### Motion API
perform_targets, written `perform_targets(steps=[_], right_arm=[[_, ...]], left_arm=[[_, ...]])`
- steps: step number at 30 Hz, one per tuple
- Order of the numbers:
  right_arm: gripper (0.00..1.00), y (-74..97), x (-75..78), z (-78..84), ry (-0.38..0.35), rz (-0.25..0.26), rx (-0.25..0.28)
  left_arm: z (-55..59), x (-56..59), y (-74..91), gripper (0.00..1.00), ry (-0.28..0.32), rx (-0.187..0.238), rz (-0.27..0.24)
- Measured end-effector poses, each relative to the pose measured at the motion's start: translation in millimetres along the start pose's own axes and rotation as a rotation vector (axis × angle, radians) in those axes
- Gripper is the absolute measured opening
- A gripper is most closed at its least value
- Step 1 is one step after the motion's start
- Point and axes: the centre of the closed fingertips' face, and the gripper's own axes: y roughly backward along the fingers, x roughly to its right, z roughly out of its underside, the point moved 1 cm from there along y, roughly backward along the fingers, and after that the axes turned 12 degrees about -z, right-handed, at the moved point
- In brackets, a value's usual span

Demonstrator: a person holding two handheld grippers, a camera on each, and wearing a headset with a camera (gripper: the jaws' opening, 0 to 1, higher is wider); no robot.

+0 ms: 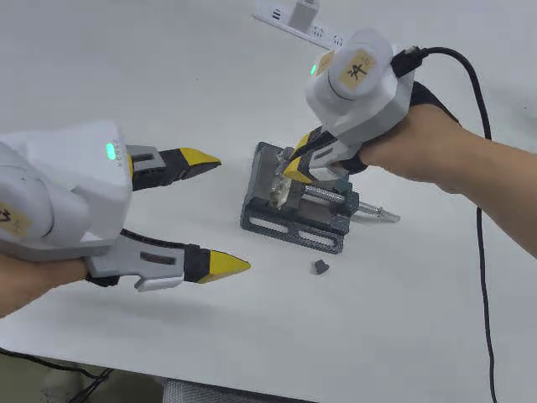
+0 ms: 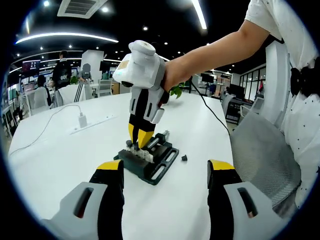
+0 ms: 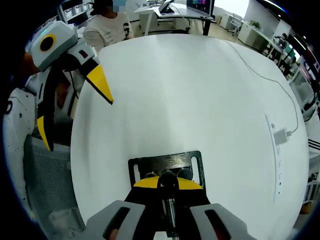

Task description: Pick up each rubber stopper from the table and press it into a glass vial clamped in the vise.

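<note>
My left gripper [image 1: 235, 212] is closest, low at the near edge of the white table [image 1: 168, 75]. Its yellow-tipped jaws are spread wide with nothing between them. Just past it, one small dark rubber stopper [image 1: 320, 267] lies loose on the tabletop, just in front of the vise [image 1: 289, 225] and not touching it. The vise sits flat with a glass vial [image 1: 281, 191] clamped in it. My right gripper [image 1: 295, 168] points down onto the top of that vial, tips brought together. I cannot tell whether a stopper is pinched between them. A black cable [image 1: 480, 252] trails from that hand. Farthest back lies a white power strip [image 1: 300, 21].
</note>
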Motion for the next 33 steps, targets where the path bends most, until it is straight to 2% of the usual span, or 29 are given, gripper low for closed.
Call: perform_targets(steps=[17,24,33], right_arm=[[0.05,-2.4,5.2,-1.0,-0.006,-0.014,-0.041],[0.07,-1.2,4.8,0.2,0.014,-0.017,-0.031],[0.07,-0.2,5.5,0.7,0.009,-0.015,-0.009]], left_arm=[[0.1,3.0,-1.4,0.67,-0.007,-0.004,0.011],[-3.0,3.2,-0.7,0.66,-0.010,0.001,0.010],[-0.5,0.1,2.2,0.66,-0.004,-0.004,0.001]])
